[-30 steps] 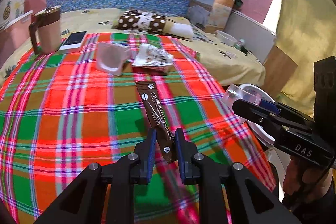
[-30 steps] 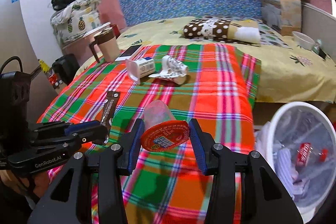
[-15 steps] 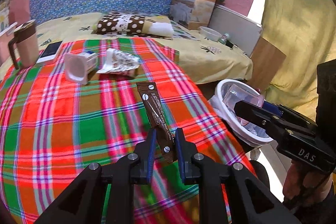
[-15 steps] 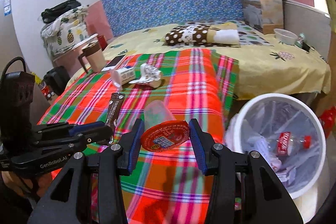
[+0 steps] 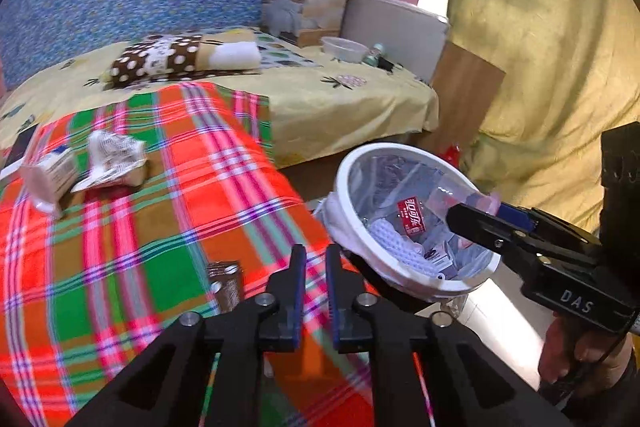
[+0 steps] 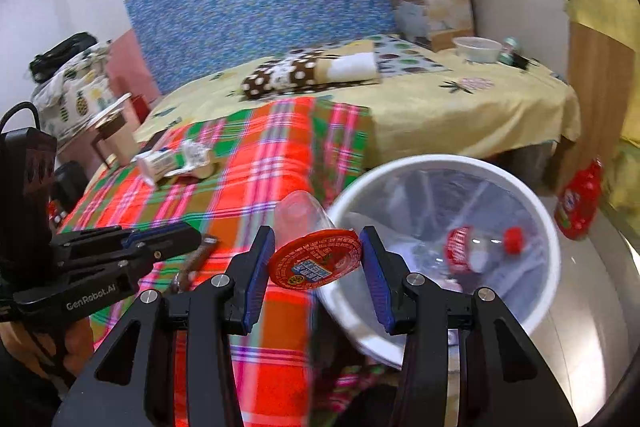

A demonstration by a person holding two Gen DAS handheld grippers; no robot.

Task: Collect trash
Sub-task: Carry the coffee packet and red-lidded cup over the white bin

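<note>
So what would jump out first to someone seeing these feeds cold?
Probably the clear cup with a red lid, clamped between the fingers of the right gripper at the edge of the white bin. The bin stands beside the bed and already holds a bottle with a red cap. The loud red-and-green plaid blanket fills the left of both views.

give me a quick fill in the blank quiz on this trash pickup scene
1. The right gripper holds a clear cup sealed with a ___ foil lid.
2. The white bin already contains a plastic ___ with a red cap.
3. The polka-dot pillow lies on the ___ sheet.

Missing words: red; bottle; yellow
</note>
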